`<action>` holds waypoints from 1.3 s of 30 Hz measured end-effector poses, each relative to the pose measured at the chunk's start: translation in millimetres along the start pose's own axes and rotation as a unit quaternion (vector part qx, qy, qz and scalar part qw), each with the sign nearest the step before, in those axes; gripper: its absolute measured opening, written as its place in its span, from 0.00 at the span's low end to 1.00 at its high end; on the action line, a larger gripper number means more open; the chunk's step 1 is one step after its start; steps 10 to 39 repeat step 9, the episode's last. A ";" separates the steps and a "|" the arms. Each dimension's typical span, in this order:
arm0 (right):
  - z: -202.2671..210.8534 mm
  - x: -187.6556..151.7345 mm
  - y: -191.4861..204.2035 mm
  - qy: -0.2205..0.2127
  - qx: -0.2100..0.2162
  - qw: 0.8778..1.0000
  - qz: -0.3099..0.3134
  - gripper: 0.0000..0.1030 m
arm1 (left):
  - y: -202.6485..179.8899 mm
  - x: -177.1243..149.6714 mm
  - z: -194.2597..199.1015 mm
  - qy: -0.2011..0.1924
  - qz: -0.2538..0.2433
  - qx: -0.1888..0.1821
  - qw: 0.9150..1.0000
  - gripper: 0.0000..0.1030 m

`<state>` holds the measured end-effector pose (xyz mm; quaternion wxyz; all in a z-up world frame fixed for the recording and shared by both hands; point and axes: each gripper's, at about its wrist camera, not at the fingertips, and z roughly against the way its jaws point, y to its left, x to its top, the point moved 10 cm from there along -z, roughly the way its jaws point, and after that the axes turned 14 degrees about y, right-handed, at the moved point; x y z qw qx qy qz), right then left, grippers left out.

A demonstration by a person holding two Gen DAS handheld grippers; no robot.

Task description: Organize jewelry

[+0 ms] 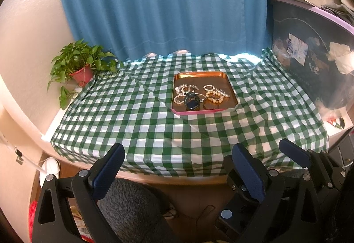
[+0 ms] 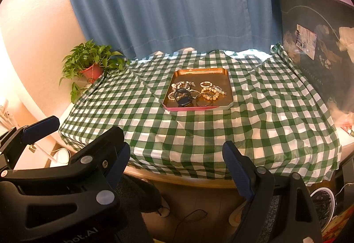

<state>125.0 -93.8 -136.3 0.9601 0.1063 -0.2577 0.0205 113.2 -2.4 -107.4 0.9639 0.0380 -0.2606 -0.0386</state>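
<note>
A copper tray (image 1: 200, 74) (image 2: 199, 70) with a pink front rim sits past the middle of the checked table. In it lie several pearl and bead bracelets (image 1: 215, 97) (image 2: 210, 91), a dark bangle (image 1: 211, 106) (image 2: 203, 102) and a dark blue watch (image 1: 192, 104) (image 2: 183, 100), all heaped together. My left gripper (image 1: 178, 150) hangs open and empty off the table's near edge. My right gripper (image 2: 174, 145) stands open and empty beside it, also short of the table. One of the right gripper's fingers (image 1: 294, 151) shows in the left wrist view.
A green and white checked cloth (image 1: 132, 110) covers the table. A potted plant (image 1: 81, 75) stands at the back left corner, a blue curtain (image 1: 161, 4) hangs behind, and a dark storage bin (image 1: 309, 61) with a pink lid borders the right side.
</note>
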 end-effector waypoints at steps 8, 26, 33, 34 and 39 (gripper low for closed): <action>-2.2 -2.3 -2.1 -0.001 -0.001 1.000 -0.002 0.81 | -2.4 -0.2 -2.9 0.000 -0.001 0.001 1.000 0.96; -1.8 -1.7 -2.4 -0.002 -0.002 1.000 -0.002 0.81 | -2.3 -0.6 -1.9 0.001 0.000 0.000 1.000 0.96; -1.8 -1.7 -2.4 -0.002 -0.002 1.000 -0.002 0.81 | -2.3 -0.6 -1.9 0.001 0.000 0.000 1.000 0.96; -1.8 -1.7 -2.4 -0.002 -0.002 1.000 -0.002 0.81 | -2.3 -0.6 -1.9 0.001 0.000 0.000 1.000 0.96; -1.8 -1.7 -2.4 -0.002 -0.002 1.000 -0.002 0.81 | -2.3 -0.6 -1.9 0.001 0.000 0.000 1.000 0.96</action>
